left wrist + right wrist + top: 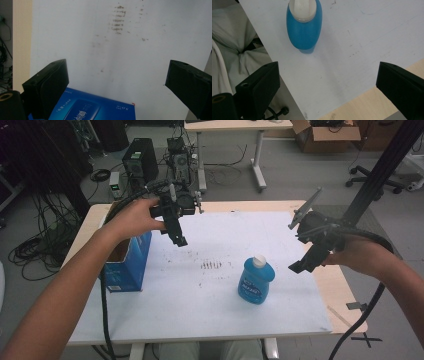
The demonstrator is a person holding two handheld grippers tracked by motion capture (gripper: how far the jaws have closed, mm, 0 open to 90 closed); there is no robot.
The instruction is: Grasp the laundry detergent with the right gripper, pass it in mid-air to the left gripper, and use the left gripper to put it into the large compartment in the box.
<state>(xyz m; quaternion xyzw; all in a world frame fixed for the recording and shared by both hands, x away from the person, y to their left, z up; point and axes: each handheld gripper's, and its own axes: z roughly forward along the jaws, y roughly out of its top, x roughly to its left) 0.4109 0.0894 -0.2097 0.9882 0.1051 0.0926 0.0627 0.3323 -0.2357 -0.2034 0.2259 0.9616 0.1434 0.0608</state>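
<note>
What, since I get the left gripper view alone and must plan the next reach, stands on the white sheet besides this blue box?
Observer: A blue bottle with a white cap stands upright on the white sheet, toward the person's side.
Operator: Is the right tool on it?
Observer: No. The right tool hangs in the air apart from the bottle, to its right, jaws wide open.
Operator: Where does my box sit on the table?
Observer: The blue box stands at the table's left side, just below the person's left forearm, well left of the bottle.
</note>
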